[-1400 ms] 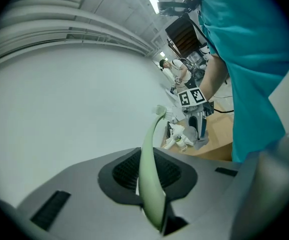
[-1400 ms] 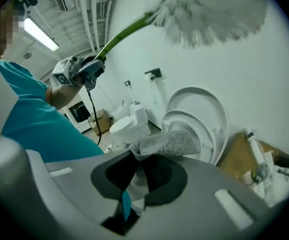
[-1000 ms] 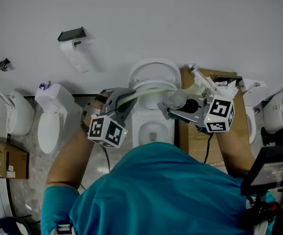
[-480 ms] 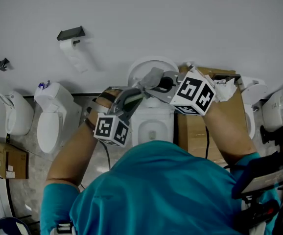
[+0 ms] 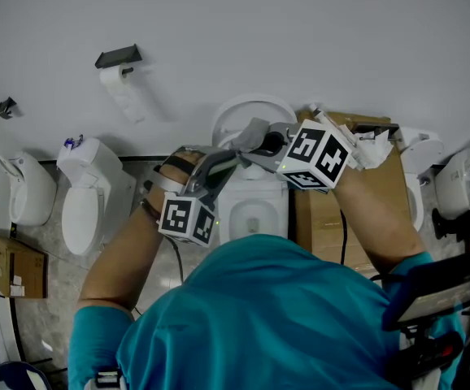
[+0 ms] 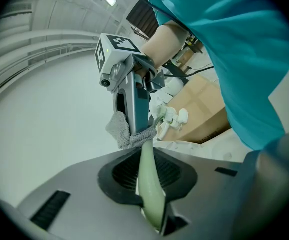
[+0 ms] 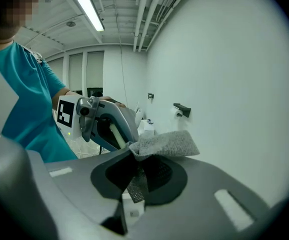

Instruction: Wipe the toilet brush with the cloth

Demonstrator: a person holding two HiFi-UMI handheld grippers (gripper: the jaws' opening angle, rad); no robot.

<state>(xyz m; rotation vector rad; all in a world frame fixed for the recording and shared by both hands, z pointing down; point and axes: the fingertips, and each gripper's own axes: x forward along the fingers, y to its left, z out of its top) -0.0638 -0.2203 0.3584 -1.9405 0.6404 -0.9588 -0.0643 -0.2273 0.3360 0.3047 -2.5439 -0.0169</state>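
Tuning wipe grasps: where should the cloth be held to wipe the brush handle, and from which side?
Pinch the cloth at a bunched edge, as the right gripper does, leaving a loose flap. The brush handle is a slim, pale green shaft clamped in the left gripper, so come in across it from the side, beyond those jaws; the flap should then fold round it.

Nubbly cloth (image 7: 167,144) (smooth, glossy brush handle (image 6: 148,179))
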